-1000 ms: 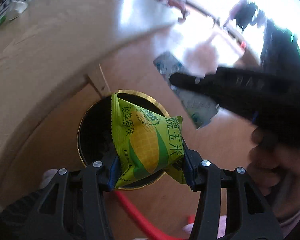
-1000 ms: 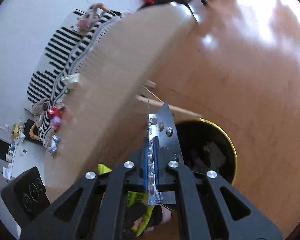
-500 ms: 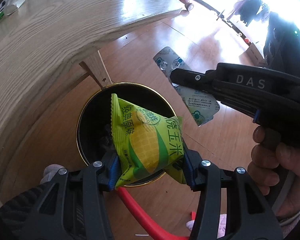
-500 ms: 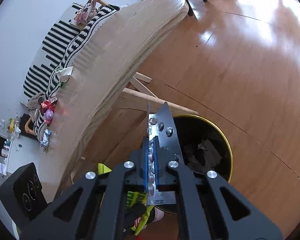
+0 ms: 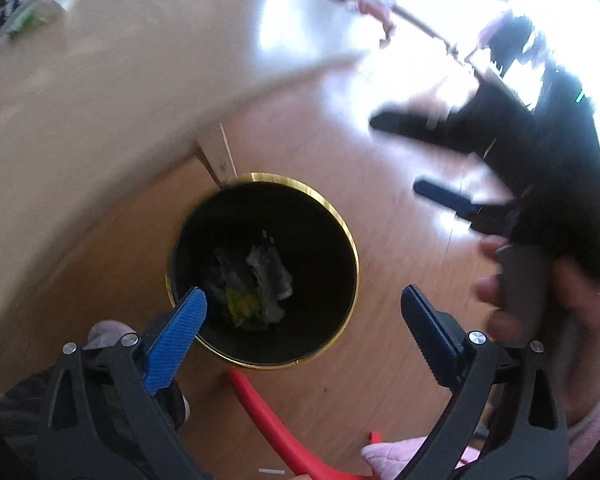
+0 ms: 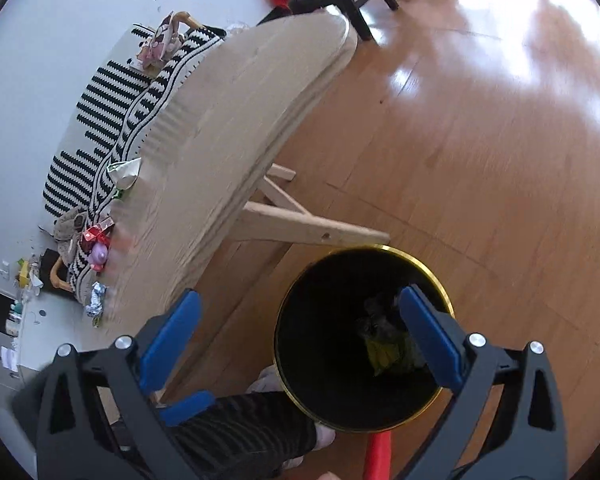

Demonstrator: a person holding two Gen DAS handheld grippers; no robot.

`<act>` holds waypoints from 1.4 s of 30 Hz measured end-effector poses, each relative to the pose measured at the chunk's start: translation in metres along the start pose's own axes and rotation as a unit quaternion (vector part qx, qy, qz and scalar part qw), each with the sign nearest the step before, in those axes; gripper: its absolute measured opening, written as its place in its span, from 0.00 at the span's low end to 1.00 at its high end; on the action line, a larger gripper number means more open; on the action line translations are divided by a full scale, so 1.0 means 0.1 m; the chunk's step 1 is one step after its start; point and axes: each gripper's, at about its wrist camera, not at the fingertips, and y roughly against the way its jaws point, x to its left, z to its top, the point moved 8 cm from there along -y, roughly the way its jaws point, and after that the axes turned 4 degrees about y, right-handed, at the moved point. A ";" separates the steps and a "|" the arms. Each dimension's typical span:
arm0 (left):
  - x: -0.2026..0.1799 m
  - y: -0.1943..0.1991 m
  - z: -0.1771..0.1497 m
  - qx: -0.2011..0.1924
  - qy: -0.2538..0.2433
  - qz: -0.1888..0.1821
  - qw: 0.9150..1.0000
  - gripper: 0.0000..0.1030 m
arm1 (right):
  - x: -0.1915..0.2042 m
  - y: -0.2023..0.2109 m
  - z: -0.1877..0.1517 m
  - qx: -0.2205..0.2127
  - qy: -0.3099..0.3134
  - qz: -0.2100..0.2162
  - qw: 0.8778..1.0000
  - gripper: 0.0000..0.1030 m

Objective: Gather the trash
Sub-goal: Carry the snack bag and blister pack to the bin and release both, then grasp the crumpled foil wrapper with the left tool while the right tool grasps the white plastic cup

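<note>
A black bin with a gold rim (image 5: 346, 232) (image 6: 440, 284) stands on the wooden floor beside the table. The yellow-green snack packet (image 5: 244, 306) (image 6: 384, 354) lies at its bottom among dark crumpled trash (image 5: 260, 270). My left gripper (image 5: 304, 324) is open and empty above the bin's near rim. My right gripper (image 6: 300, 332) is open and empty above the bin; it also shows blurred in the left wrist view (image 5: 460, 184). The blister pack is out of sight.
A light wooden table (image 6: 236, 132) stands left of the bin, with small wrappers (image 6: 100, 240) and a crumpled packet (image 6: 124, 172) along its far edge. A red strip (image 5: 268, 408) lies on the floor in front of the bin. A foot (image 6: 324, 436) is by the bin.
Both grippers have opened. The snack packet has dropped from the left gripper into the bin, and the blister pack has left the right gripper. Both views are blurred from motion.
</note>
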 end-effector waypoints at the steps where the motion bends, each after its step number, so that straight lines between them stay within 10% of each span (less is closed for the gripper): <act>1: 0.08 0.19 0.07 -0.025 0.002 0.014 1.000 0.92 | 0.01 0.01 0.02 -0.008 0.011 -0.011 1.000 0.93; 9: 1.80 1.58 0.45 -0.176 0.127 0.155 0.964 0.94 | 0.55 -0.16 0.14 -0.033 0.123 -0.047 0.991 0.93; 15: 3.10 1.99 0.29 -0.191 0.249 0.188 0.931 0.94 | 1.30 -0.49 0.20 -0.031 0.205 -0.033 0.978 0.93; 22: 3.46 1.75 0.67 -0.176 0.255 0.164 0.936 0.94 | 2.00 -0.92 0.26 -0.018 0.227 0.003 0.974 0.93; 40: 3.69 1.41 0.93 -0.145 0.217 0.213 0.942 0.80 | 4.01 -2.20 1.65 -0.062 0.397 0.022 0.915 0.91; 42: 3.65 1.37 0.96 -0.138 0.212 0.206 0.945 0.65 | 4.17 -2.43 1.69 -0.048 0.415 0.013 0.909 0.83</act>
